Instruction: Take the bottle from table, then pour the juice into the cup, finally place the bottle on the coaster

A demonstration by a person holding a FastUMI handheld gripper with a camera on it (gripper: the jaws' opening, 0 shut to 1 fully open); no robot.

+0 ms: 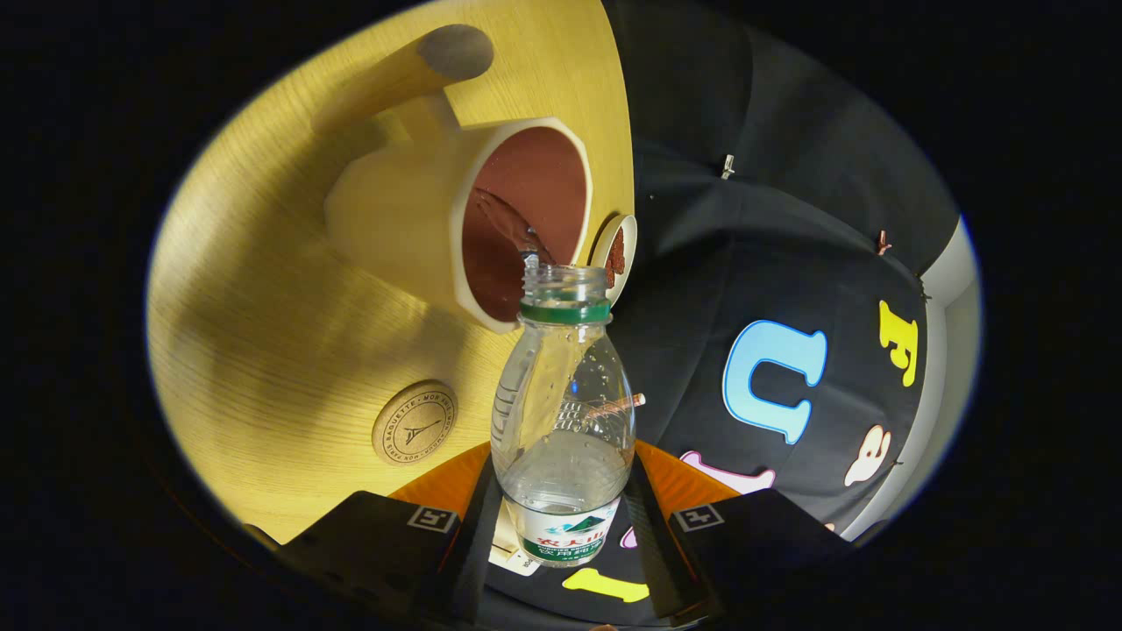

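Wooden desk ahead: our gripper pinches the tipped bottle, mouth over the cup; coaster lies near-left.

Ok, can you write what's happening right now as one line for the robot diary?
step: pouring | gripper: shut on bottle | bottle: tilted, mouth over cup | liquid: running into cup | coaster: bare, on table

The bottle, between the hand-held gripper fingers, mouths the cup; coaster beside it on the table.
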